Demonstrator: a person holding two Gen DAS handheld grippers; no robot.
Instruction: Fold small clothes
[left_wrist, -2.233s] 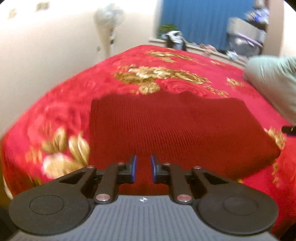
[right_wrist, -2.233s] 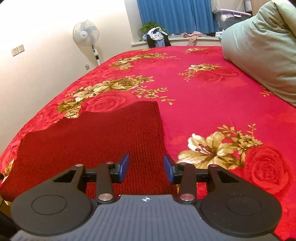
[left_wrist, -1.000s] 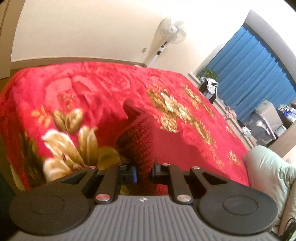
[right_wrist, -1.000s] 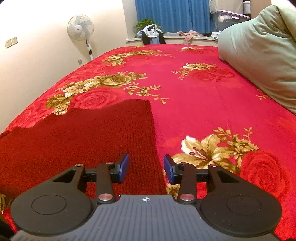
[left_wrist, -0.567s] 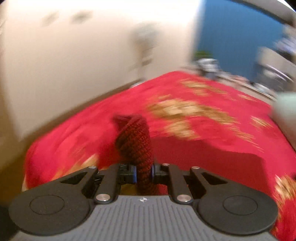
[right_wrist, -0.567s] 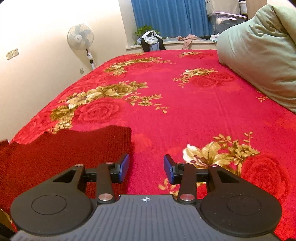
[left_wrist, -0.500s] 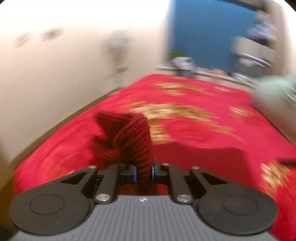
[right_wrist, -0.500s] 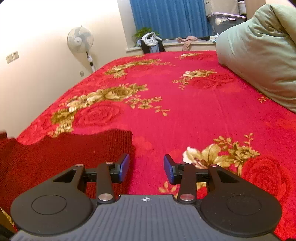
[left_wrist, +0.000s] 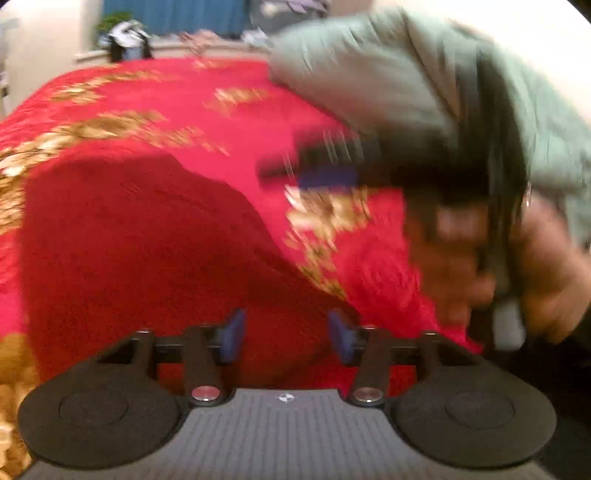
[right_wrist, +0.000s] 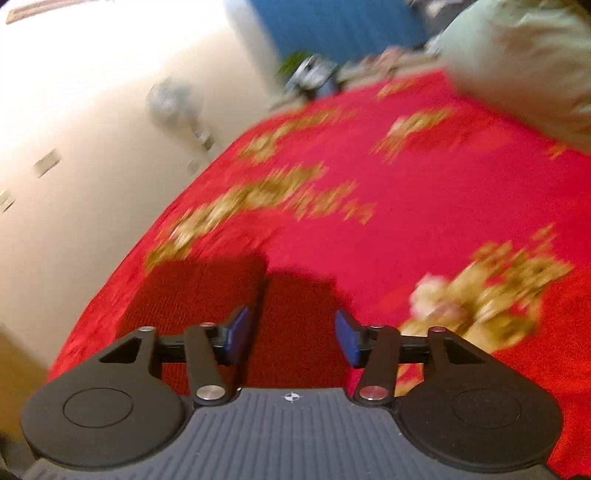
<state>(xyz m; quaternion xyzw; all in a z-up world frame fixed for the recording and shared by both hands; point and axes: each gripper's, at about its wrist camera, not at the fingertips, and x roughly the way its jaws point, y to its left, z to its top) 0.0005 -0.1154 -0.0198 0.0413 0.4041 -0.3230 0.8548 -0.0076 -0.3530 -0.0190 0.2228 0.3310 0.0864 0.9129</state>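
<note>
A dark red knitted garment (left_wrist: 140, 243) lies folded on the red flowered bedspread (left_wrist: 229, 122). My left gripper (left_wrist: 286, 334) is open and empty just above the garment's near right part. In the blurred right wrist view the garment (right_wrist: 207, 291) lies ahead and to the left, and my right gripper (right_wrist: 293, 338) is open and empty over its right edge. The right gripper (left_wrist: 325, 173) also shows blurred in the left wrist view, held by a hand (left_wrist: 517, 266) at the right.
A grey-green duvet (left_wrist: 424, 74) is heaped at the bed's far right. A standing fan (right_wrist: 175, 107) and a cream wall (right_wrist: 74, 129) are to the left. Blue curtains (right_wrist: 340, 26) and clutter lie beyond the bed's far end.
My left gripper carried the garment's edge over to the right, then opened and let it go. The garment now lies folded narrower. The right gripper stayed open and tilted left.
</note>
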